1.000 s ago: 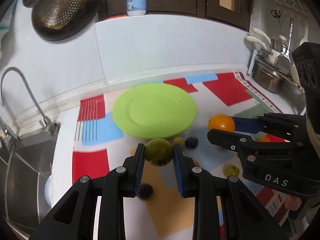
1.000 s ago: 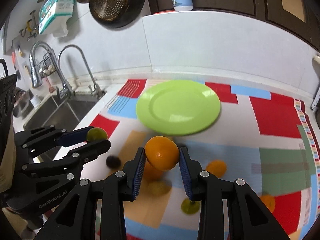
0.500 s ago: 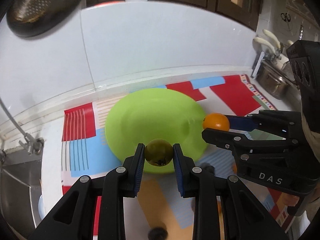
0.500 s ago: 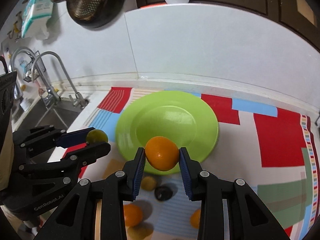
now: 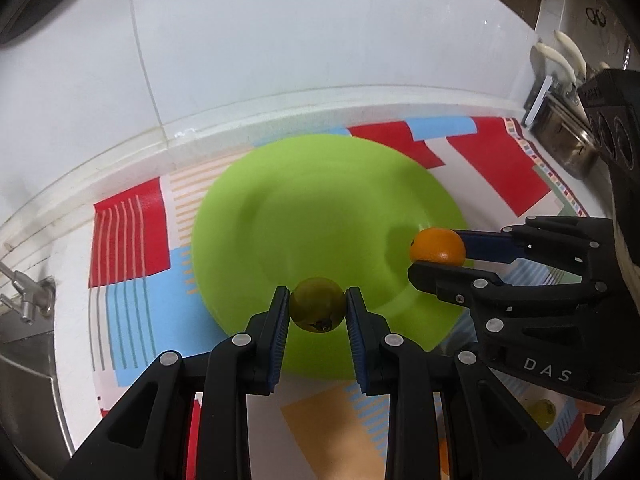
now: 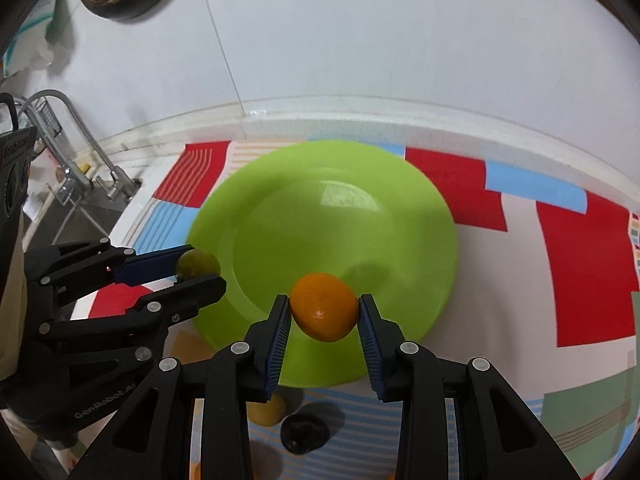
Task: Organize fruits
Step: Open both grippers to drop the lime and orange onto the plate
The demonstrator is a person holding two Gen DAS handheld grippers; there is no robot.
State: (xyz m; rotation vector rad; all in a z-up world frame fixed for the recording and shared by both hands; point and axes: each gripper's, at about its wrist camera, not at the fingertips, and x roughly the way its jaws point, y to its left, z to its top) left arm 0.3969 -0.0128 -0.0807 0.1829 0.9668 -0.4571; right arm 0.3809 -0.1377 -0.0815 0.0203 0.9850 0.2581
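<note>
Black tool (image 5: pixel 317 312), blue ribbed pads (image 5: pixel 280 332)

White counter (image 5: pixel 72 320), patterned mat (image 6: pixel 580 264), green plate (image 6: pixel 320 208)

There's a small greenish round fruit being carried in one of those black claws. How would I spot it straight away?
Find the big lime-green plate on the patterned mat by the white wall. Over its near edge, the left gripper pinches a small olive-green fruit between blue pads. The right gripper beside it carries a bright orange fruit, so go by the duller green colour.
</note>
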